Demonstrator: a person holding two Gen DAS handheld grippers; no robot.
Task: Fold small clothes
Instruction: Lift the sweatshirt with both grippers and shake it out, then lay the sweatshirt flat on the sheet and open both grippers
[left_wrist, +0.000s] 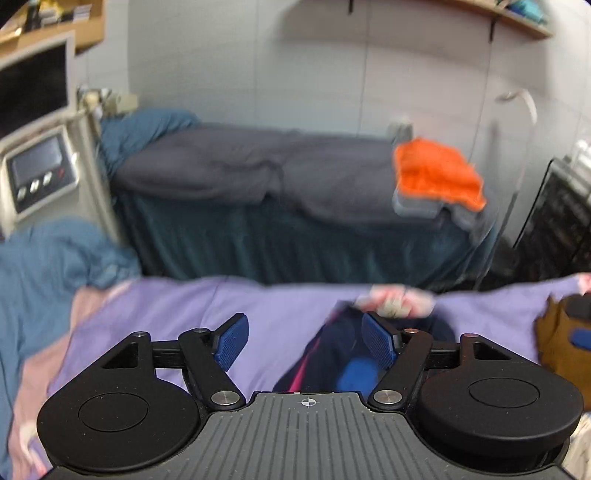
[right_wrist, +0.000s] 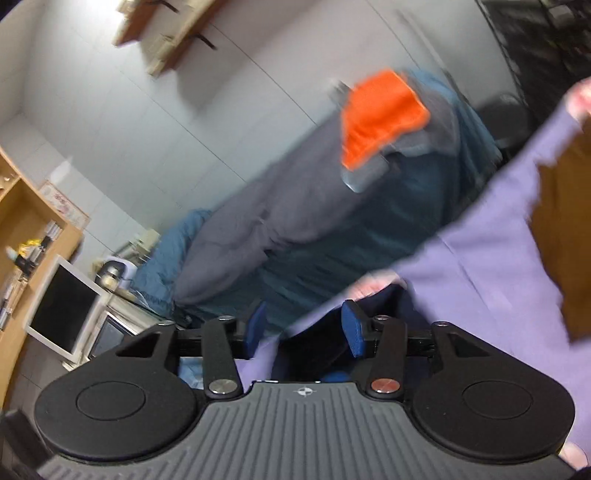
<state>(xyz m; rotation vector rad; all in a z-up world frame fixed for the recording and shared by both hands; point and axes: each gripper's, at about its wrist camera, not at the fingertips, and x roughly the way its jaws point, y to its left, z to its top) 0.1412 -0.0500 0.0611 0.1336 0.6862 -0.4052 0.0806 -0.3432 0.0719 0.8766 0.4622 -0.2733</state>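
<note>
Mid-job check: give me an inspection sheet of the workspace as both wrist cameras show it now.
Surface: purple sheet on the near bed.
Job's things: dark navy garment with pink stripe lying on the sheet; brown garment at the right.
Clutter: blue bedding bunched at left.
Grippers: left gripper open over the navy garment; right gripper open, empty.
Cables: nothing seen.
Surroundings: second bed carrying an orange cloth; monitor; wall shelf.

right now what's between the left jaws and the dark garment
Nothing: in the left wrist view only bare purple sheet lies between the open left gripper and the dark garment.
</note>
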